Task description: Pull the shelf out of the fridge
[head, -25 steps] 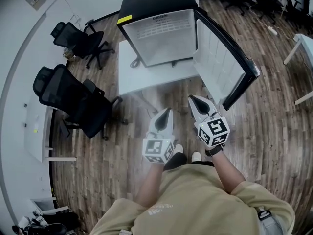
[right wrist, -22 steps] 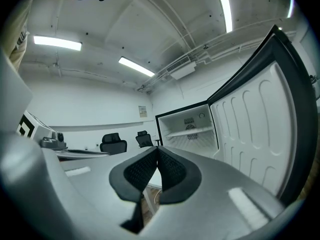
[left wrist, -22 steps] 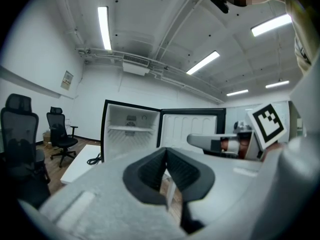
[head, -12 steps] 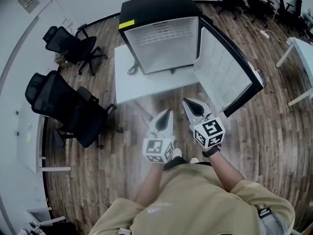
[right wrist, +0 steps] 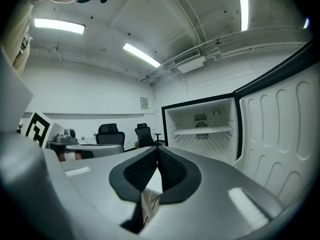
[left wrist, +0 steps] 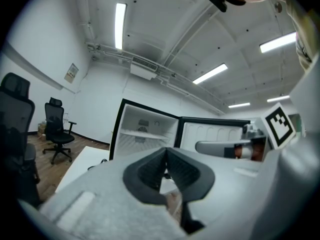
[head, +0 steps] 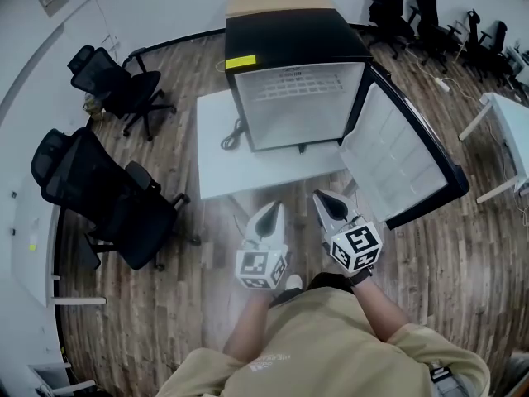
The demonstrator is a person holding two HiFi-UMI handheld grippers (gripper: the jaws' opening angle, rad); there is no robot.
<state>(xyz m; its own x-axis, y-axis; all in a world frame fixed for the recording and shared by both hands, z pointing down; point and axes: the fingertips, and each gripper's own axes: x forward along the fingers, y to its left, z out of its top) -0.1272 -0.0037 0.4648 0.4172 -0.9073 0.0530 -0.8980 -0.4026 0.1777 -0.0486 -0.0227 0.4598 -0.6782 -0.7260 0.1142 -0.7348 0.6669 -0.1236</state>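
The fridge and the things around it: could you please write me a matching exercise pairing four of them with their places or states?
1. fridge door
2. shelf
3. right tongs
4. cable

a. shut, empty
b. on the white table
c. swung open
d. inside the fridge

Pairs: 1-c, 2-d, 3-a, 4-b.
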